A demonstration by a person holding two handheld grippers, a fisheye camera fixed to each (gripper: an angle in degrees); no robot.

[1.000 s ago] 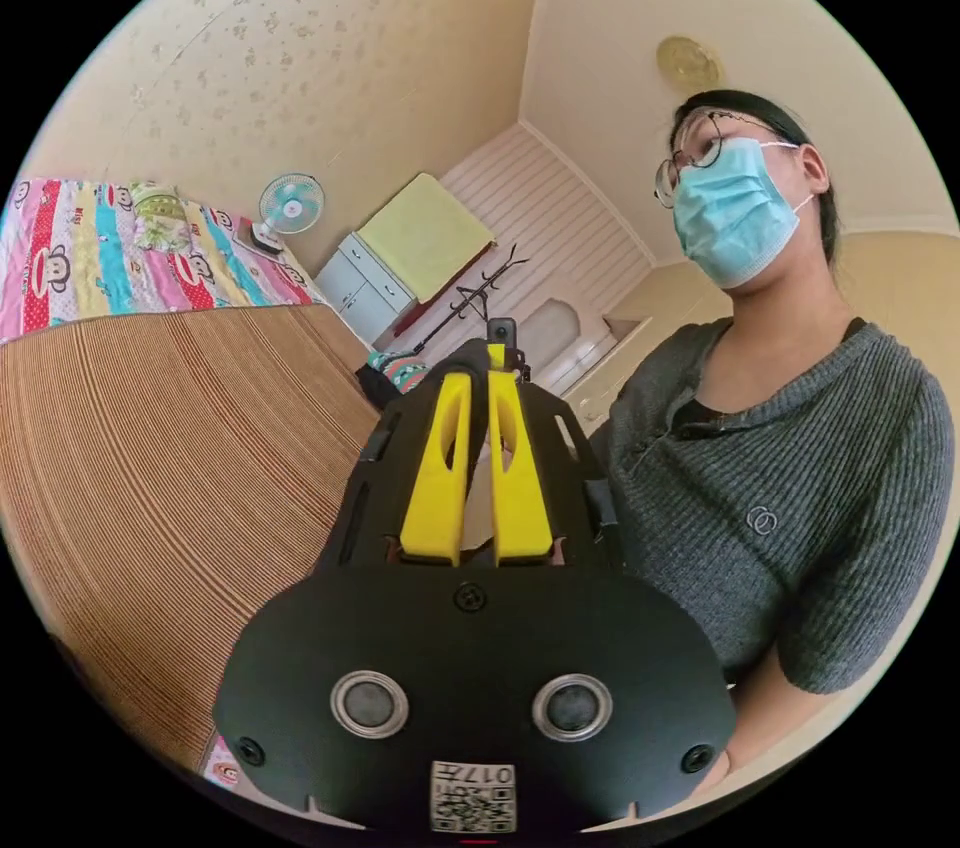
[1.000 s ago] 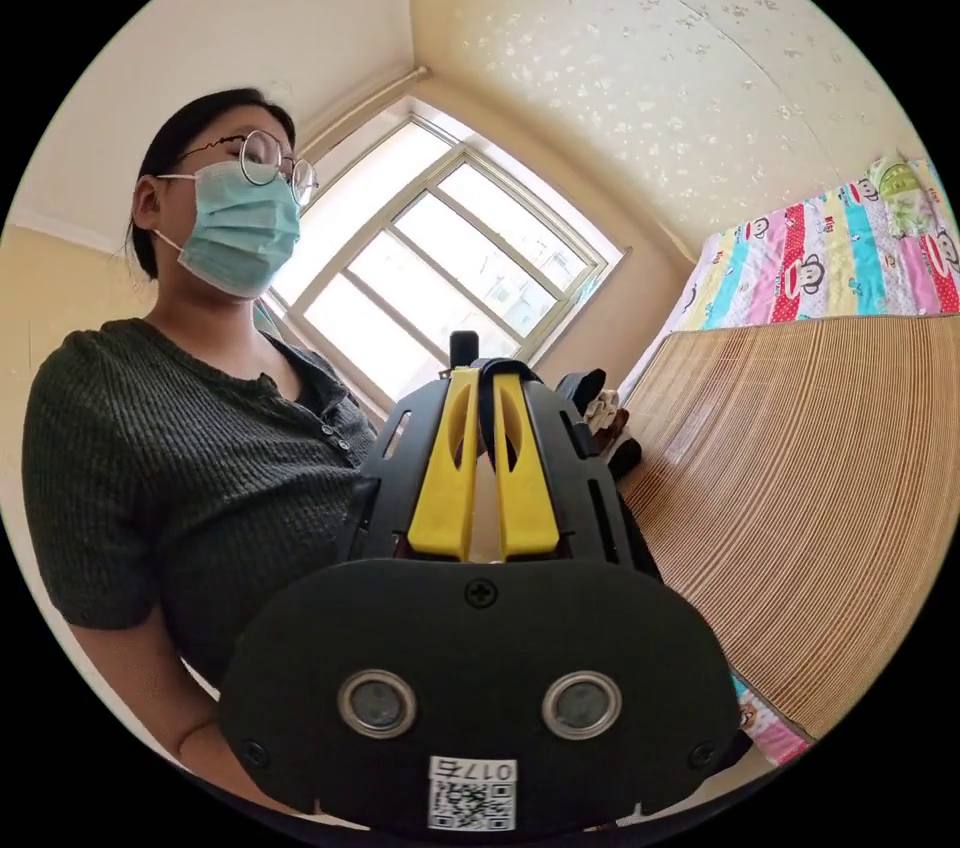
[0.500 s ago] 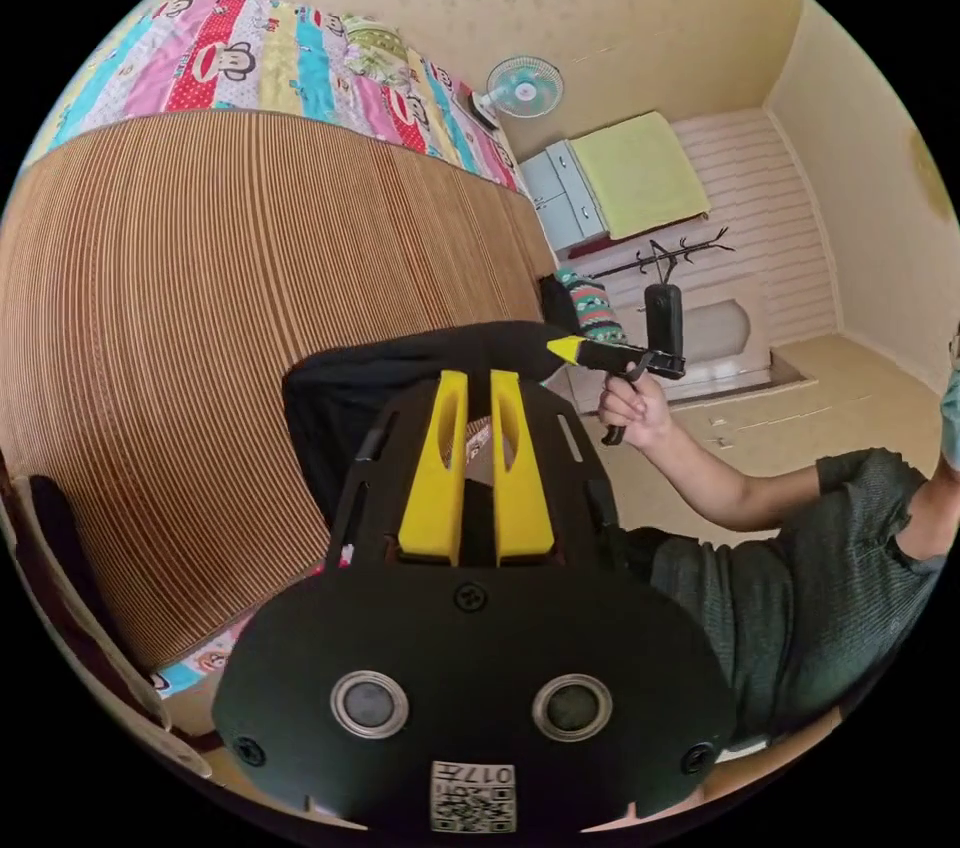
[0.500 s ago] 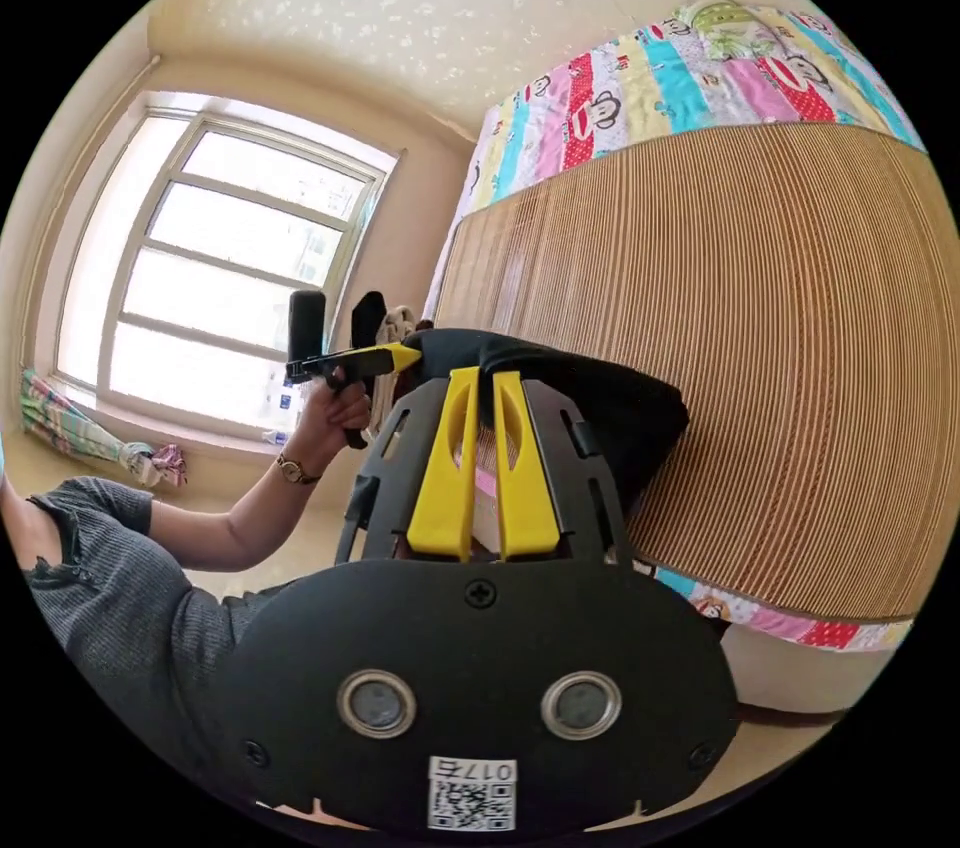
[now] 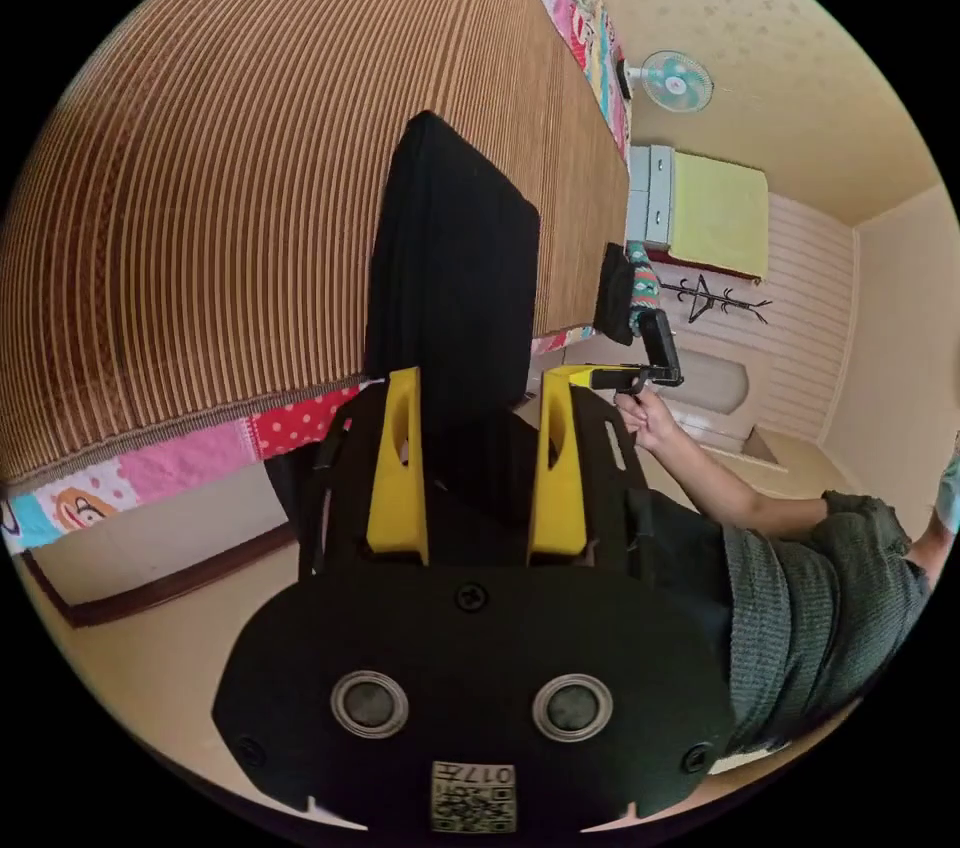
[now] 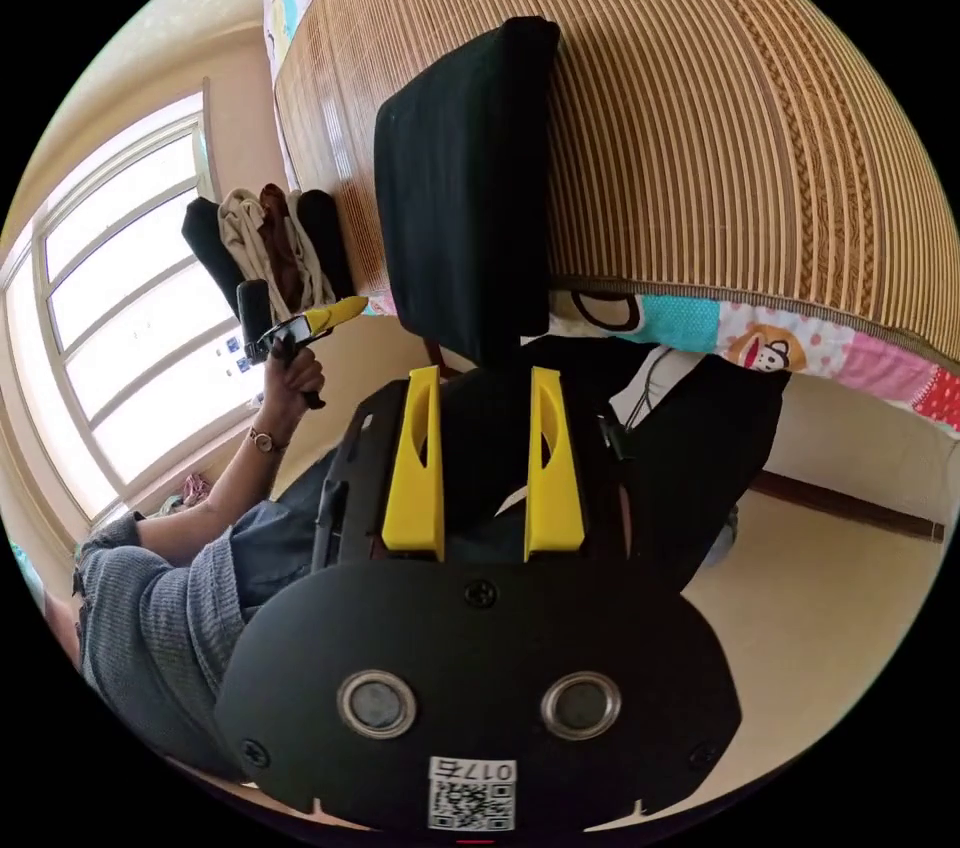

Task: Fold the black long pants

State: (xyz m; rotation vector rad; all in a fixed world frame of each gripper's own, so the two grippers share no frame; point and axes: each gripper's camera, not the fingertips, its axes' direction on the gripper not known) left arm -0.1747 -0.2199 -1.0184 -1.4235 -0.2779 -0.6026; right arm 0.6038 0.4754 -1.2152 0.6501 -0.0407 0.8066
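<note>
The black long pants (image 5: 450, 258) lie as a narrow folded strip on the bamboo mat, and their near end hangs over the bed's edge. My left gripper (image 5: 480, 378) is open, its yellow jaws standing either side of that hanging end without pressing it. In the right gripper view the black pants (image 6: 470, 178) run up the mat, and my right gripper (image 6: 485, 375) is open around the draped end too. Each view also catches the other tool held in a hand: the right gripper (image 5: 585, 377) and the left gripper (image 6: 335, 313).
A bamboo mat (image 5: 200, 138) covers the bed over a patterned sheet (image 5: 150, 478). A fan (image 5: 672, 81), a cabinet under a yellow-green cloth (image 5: 715, 213) and a coat rack (image 5: 715, 298) stand beyond. Clothes (image 6: 270, 238) hang near the window (image 6: 110, 308). Bare floor (image 6: 830, 608) lies beside the bed.
Both grippers were shut on the pants' edge half a second ago and are open now. Both cameras have tipped down toward the bed, where the pants now lie on the mat.
</note>
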